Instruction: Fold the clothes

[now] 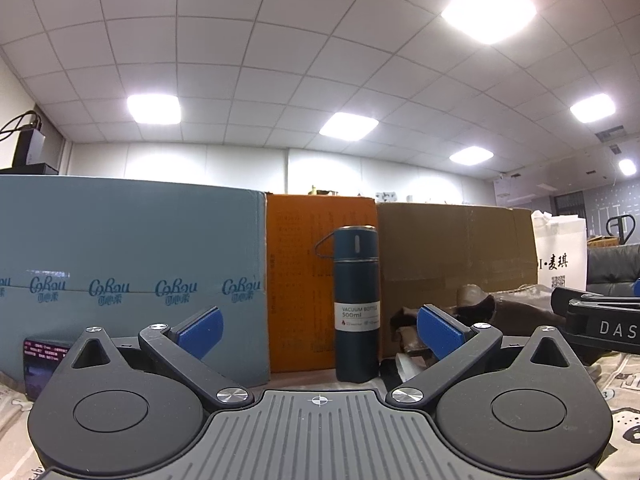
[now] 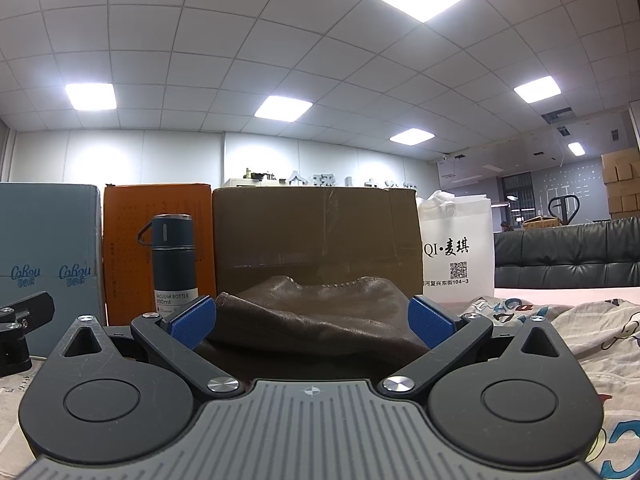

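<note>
A dark brown leather-like garment (image 2: 316, 316) lies crumpled on the table, right in front of my right gripper (image 2: 312, 316). That gripper is open, its blue pads (image 2: 430, 326) standing wide on either side of the heap and not touching it. In the left wrist view the same garment (image 1: 516, 304) lies to the right, beyond the open left gripper (image 1: 320, 332), which holds nothing. The right gripper's black body (image 1: 600, 320) shows at that view's right edge. The left gripper's body (image 2: 20, 328) shows at the right wrist view's left edge.
A dark blue vacuum bottle (image 1: 356, 304) stands ahead of the left gripper. Behind it stand a grey-blue box (image 1: 132, 272), an orange box (image 1: 300, 280), a brown carton (image 2: 316, 232) and a white paper bag (image 2: 456, 256). A printed cloth (image 2: 560, 328) covers the table.
</note>
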### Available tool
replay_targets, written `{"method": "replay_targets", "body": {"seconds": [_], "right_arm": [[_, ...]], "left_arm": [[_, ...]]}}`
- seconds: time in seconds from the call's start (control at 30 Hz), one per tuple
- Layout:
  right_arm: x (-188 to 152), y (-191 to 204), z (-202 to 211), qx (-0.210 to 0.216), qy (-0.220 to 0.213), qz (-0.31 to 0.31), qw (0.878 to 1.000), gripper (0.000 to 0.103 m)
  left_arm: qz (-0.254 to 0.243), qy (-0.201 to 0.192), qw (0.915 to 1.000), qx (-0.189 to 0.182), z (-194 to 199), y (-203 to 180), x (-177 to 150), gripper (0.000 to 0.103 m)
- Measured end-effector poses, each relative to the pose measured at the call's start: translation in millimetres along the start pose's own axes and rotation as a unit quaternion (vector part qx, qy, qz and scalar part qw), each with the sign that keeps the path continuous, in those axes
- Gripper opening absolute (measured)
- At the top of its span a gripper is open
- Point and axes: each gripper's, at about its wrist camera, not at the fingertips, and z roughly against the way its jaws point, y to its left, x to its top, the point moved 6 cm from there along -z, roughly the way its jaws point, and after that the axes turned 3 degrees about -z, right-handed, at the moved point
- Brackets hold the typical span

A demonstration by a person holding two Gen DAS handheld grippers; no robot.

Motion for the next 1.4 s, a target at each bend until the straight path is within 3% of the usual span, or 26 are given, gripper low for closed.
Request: {"method": "replay_targets", "body": {"seconds": [0.47, 0.63, 0.8, 1.2, 1.4], "right_arm": [[1.6, -3.7, 2.7, -0.001, -0.004, -0.012, 1.0, 0.103], [3.3, -10.0, 5.3, -0.002, -0.007, -0.034, 0.999, 0.103], [-1.0, -12.3, 0.6, 0.004, 0.02, -0.047, 0.999, 0.103], [-6.1, -6.1, -4.7, 0.044, 0.069, -0.067, 0.994, 0.103], [1.7, 9.9, 2.2, 0.073, 0.08, -0.056, 0.993, 0.103]], "left_arm": [[0.033, 0.011, 0.9991, 0.026, 2.7, 15.8, -1.7, 0.103], [0.038, 0.059, 0.9967, 0.042, -2.3, 23.3, -2.7, 0.103], [0.057, 0.114, 0.9915, 0.027, -7.4, 28.0, -5.8, 0.103], [0.109, 0.233, 0.9663, 0.011, -6.9, 35.1, -18.5, 0.103], [0.127, 0.239, 0.9621, 0.028, 8.6, 54.7, -10.5, 0.103]]}}
